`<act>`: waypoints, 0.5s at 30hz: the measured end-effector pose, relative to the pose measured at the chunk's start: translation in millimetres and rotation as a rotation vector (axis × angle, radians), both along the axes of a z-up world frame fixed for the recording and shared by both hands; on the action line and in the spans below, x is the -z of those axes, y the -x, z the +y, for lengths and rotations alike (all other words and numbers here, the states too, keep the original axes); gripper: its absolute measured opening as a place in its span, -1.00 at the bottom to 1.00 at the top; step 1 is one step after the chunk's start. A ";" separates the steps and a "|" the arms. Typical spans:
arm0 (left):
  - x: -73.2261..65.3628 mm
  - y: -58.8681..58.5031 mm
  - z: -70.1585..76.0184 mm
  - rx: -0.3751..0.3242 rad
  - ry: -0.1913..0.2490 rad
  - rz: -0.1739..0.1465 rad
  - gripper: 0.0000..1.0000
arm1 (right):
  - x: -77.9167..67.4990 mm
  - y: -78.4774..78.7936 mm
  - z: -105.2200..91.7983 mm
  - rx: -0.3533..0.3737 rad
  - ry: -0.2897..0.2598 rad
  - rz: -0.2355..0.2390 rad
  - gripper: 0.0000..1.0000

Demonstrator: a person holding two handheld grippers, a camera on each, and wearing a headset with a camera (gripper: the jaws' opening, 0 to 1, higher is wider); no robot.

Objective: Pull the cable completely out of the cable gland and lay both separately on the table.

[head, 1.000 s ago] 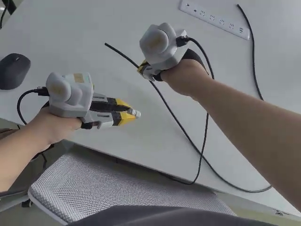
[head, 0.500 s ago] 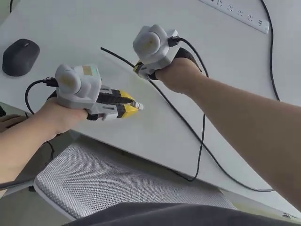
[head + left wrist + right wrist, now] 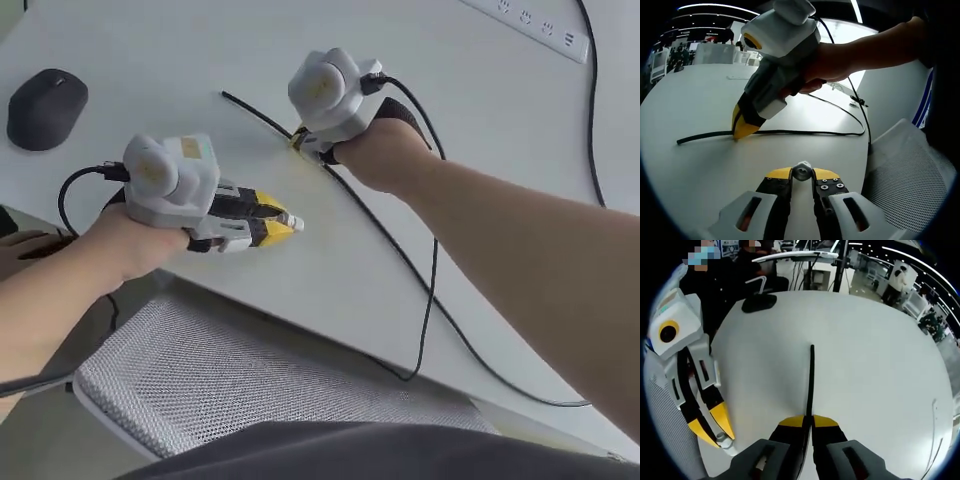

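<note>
A thin black cable runs across the white table, its free end pointing up-left. My right gripper is shut on the cable near that end, tips down at the tabletop. The cable lies flat in the left gripper view, with the right gripper pinching it. My left gripper is shut on a small grey cable gland, held above the table's near edge, apart from the cable. The gland shows at the left gripper's yellow tips.
A dark computer mouse lies at the table's left. A white power strip sits at the far right, with another black cord beside it. A grey mesh chair seat is below the table edge. People sit at the far side.
The right gripper has lowered with the cable toward the table. The left gripper stays shut on the gland near the table edge. The head camera has shifted.
</note>
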State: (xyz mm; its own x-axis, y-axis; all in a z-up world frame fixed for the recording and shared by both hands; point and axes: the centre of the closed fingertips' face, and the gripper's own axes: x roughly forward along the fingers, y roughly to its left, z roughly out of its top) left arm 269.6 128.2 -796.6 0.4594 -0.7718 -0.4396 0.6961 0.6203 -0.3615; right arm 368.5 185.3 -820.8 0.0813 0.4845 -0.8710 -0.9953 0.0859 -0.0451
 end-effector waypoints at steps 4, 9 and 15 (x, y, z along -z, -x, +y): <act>2.9 1.0 -0.3 0.013 -0.016 0.001 -0.69 | 0.3 -0.9 0.2 -0.001 -0.005 0.003 -1.00; 4.0 1.2 -1.4 0.014 -0.020 0.005 -0.69 | 0.7 -0.2 0.2 -0.026 -0.009 -0.014 -1.00; 5.8 0.7 -0.9 0.017 -0.040 0.004 -0.68 | 0.7 -0.4 1.0 -0.031 -0.014 -0.020 -1.00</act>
